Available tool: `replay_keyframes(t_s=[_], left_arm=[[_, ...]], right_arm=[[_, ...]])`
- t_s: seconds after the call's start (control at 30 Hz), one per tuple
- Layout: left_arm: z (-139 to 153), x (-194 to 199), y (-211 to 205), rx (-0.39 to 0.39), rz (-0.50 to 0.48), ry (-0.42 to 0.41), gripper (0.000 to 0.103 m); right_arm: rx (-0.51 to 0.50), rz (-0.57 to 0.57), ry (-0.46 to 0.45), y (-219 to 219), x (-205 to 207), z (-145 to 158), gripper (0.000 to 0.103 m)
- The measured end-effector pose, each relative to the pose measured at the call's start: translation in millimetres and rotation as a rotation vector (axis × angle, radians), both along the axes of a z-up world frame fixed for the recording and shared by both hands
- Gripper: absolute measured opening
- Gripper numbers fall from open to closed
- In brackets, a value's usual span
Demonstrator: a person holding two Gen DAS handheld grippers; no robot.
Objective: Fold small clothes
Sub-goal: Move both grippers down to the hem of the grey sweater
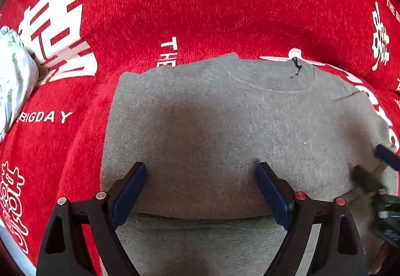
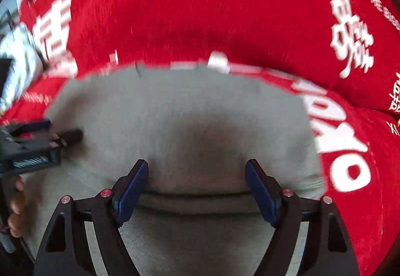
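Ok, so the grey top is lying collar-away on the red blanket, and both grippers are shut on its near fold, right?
Not quite: both grippers are open, not shut. In the left wrist view the left gripper has its jaws spread wide over the grey top; the right wrist view shows the right gripper likewise spread. The rest holds: collar away, on the red blanket.

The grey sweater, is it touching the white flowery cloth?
Apart. In the left wrist view, red blanket shows between the grey sweater and the white flowery cloth.
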State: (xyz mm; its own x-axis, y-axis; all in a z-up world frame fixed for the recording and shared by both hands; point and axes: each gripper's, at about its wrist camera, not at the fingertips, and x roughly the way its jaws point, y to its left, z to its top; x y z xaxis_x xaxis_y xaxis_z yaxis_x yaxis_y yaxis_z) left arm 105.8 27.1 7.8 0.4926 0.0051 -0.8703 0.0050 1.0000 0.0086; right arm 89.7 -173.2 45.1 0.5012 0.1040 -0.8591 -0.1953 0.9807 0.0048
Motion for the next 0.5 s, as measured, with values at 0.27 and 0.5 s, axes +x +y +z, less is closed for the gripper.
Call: replay_keyframes(t_s=[0.27,0.5], left_arm=[[13.3,-35.7,15.0,-0.095,0.028,-0.026,0.094],[-6.1,-97.9,-12.9,0.004,-0.028,-0.108,0.095]], right_arm=[[0.024,-0.053,-0.059,-12.2,-37.5,17.9,0.083],[0.003,0.007,-0.079,10.3,-94.0,-5.6,0.102]])
